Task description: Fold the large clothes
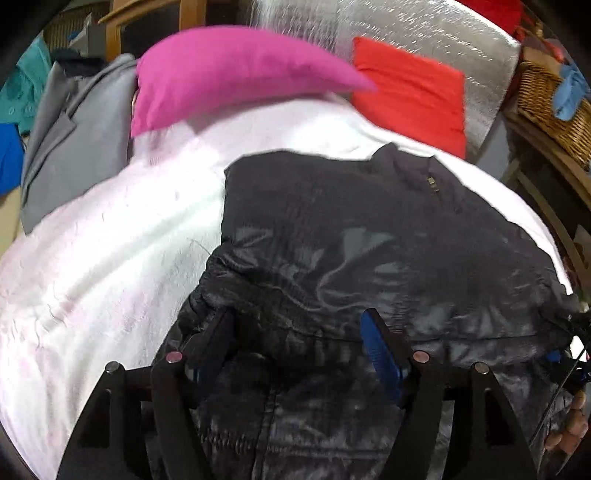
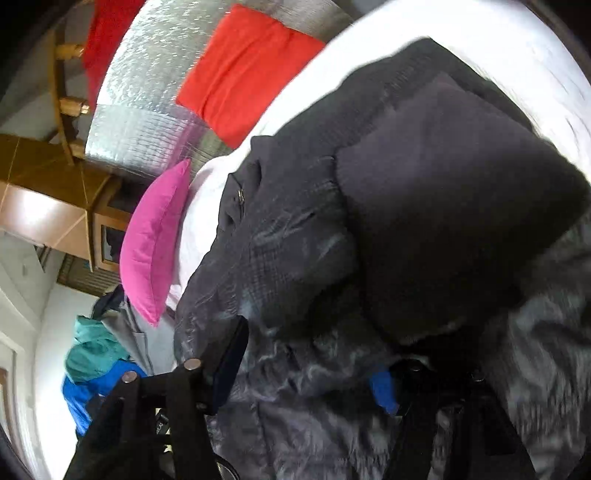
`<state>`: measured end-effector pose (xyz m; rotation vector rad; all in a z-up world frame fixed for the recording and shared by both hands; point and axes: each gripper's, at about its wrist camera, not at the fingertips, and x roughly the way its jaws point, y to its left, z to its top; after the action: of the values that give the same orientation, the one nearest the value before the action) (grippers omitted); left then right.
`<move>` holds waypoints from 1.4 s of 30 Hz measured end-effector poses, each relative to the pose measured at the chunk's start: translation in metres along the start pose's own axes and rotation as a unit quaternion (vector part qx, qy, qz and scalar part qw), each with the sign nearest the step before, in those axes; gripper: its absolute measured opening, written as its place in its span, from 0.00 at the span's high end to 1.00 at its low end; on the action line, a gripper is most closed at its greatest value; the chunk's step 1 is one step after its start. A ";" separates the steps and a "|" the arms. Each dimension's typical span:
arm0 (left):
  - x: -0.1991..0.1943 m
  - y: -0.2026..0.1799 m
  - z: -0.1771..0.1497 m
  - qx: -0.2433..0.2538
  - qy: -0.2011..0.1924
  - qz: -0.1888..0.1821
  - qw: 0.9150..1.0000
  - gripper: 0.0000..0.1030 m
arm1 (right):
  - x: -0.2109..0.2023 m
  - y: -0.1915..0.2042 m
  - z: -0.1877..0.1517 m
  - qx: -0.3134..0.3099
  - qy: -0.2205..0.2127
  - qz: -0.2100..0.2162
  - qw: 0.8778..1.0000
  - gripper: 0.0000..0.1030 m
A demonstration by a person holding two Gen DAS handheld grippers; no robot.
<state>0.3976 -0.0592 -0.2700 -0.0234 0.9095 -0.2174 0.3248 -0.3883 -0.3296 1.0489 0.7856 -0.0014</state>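
On the bed: a dark padded jacket (image 1: pixel 369 236) lies across a white blanket (image 1: pixel 110 251), collar and zip pull toward the far side, hem nearest both grippers.
Done so far: the jacket looks partly gathered; in the right wrist view one dark panel, perhaps a sleeve or hood, lies doubled over the body. Which part it is I cannot tell.
Left to do: by my judgement most of the folding; the shiny lower part is rumpled and no tidy, squared stack has formed.
Left gripper (image 1: pixel 299 332): fingers spread wide over the hem, cloth lying beneath and between them, pads not pressing on it.
Right gripper (image 2: pixel 314 365): buried in the shiny folds with cloth bunched between the fingers; whether the pads pinch it is hidden, so I cannot tell.
Hand: part of a person's hand (image 1: pixel 570 424) shows at the lower right edge of the left wrist view.
Surface: soft, wrinkled bedding, likely to give under pressure.
Room: a pink pillow (image 1: pixel 236 70) and a red pillow (image 1: pixel 410 92) at the head, silver quilted sheeting (image 1: pixel 424 26) behind them, a wicker basket (image 1: pixel 550 107), wooden furniture (image 2: pixel 48 195), and grey, teal and blue clothes (image 2: pixel 96 354) heaped beside the bed.
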 end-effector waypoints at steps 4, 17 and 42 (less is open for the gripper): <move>0.006 0.004 0.005 0.001 0.002 0.015 1.000 0.32 | -0.003 0.010 0.001 -0.029 -0.024 -0.019 0.999 0.76; -0.026 0.019 -0.010 0.003 -0.002 0.023 1.000 0.34 | -0.029 0.015 -0.013 -0.058 0.013 -0.046 0.997 0.69; -0.167 0.066 -0.148 0.091 -0.085 0.109 0.986 0.26 | -0.236 -0.050 -0.107 -0.128 -0.149 -0.087 0.977 0.35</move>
<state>0.1935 0.0487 -0.2383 0.2242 0.7138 -0.0915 0.0719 -0.4152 -0.2589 0.7125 0.5832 -0.1982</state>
